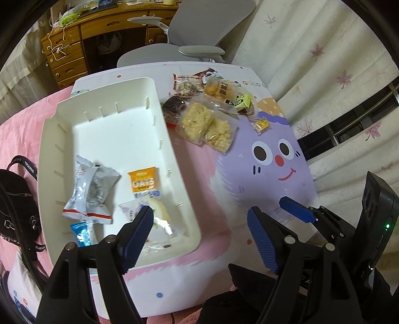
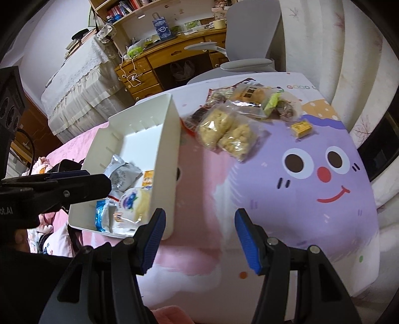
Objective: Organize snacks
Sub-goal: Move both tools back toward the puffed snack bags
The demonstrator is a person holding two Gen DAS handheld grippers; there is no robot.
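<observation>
Grey office chair (image 1: 199, 30) behind the tabletop (image 1: 269, 159), which carries a purple cartoon face print. Wooden desk (image 1: 74, 47) with drawers beyond, white cable hanging over its front. Bookshelf (image 2: 129, 10) above the desk. Pink bedding (image 1: 22, 117) at left, black strapped bag (image 1: 17, 206) lying on it. Leaf-patterned curtain (image 1: 311, 49) at right.

We see a white bin (image 1: 172, 149) of smooth, matt plastic. The snack packets (image 1: 208, 124) have clear glossy film, and the oat packet (image 1: 143, 179) is glossy too. Our gripper pads (image 2: 249, 246) are blue ribbed rubber on matt black plastic arms. The table (image 2: 324, 224) has a smooth printed surface. The desk (image 2: 159, 59) is varnished wood.
</observation>
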